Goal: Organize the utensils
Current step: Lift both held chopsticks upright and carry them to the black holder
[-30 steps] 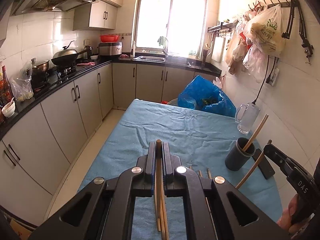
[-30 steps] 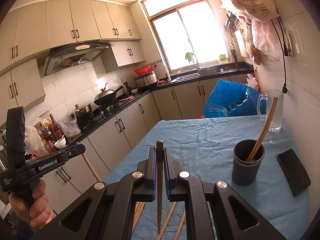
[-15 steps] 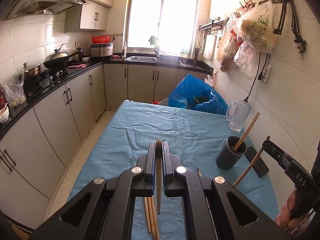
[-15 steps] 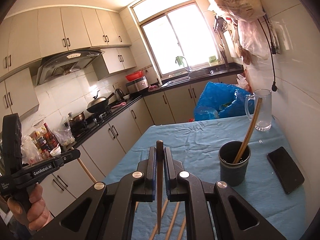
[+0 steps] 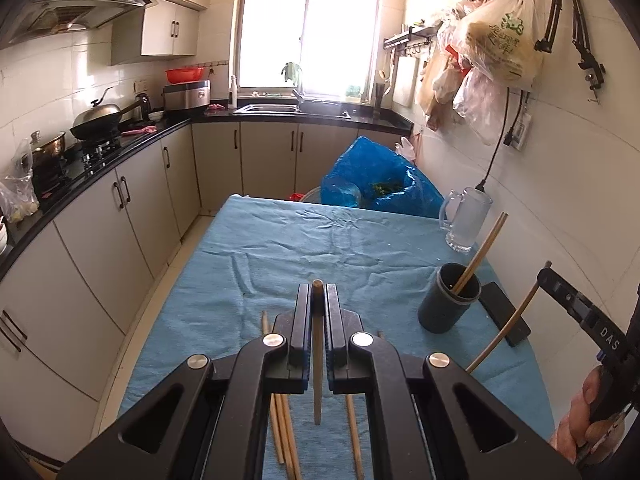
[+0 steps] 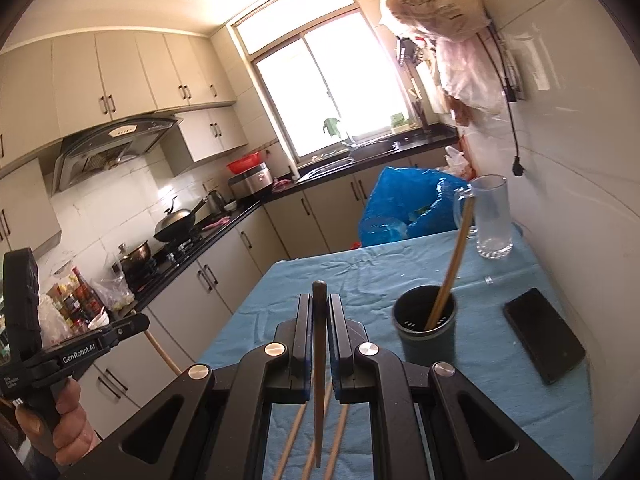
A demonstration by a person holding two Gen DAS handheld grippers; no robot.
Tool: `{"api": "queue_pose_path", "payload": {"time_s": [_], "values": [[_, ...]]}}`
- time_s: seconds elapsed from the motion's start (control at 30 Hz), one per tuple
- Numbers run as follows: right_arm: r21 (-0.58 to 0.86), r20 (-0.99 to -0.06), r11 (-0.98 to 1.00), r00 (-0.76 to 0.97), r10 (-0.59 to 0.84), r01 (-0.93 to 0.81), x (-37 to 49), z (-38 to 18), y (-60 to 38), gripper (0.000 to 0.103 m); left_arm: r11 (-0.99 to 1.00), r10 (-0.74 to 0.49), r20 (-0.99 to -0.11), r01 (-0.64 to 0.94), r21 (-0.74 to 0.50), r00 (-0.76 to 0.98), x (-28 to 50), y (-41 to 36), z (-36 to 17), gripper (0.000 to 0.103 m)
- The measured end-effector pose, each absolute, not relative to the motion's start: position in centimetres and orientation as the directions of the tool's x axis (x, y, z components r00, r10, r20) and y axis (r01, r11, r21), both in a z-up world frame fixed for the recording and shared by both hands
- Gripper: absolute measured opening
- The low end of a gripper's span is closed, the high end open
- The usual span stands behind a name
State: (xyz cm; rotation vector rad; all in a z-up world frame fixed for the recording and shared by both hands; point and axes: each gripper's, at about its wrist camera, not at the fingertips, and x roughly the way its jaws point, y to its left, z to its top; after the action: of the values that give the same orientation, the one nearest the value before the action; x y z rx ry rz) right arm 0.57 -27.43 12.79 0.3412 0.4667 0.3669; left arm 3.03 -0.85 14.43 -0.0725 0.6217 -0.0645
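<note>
Sunlit window, beige cabinets, white tiled wall.

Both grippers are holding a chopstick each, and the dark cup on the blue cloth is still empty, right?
Not quite. Both the left gripper and the right gripper are shut on a chopstick each, but the dark cup on the blue cloth is not empty: one chopstick already stands in it, leaning. The right wrist view shows it.
</note>
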Motion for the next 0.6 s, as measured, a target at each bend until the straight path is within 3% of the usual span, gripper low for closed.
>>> {"api": "queue_pose_path", "payload": {"time_s": [0.6], "values": [[0.395, -0.339, 0.896, 0.875, 0.346, -0.201, 0.7, 15.5, -32.1, 0.008, 0.985, -0.174, -0.565, 0.154, -0.083, 0.807, 5.5, -5.8, 17.0, 0.005]]}}
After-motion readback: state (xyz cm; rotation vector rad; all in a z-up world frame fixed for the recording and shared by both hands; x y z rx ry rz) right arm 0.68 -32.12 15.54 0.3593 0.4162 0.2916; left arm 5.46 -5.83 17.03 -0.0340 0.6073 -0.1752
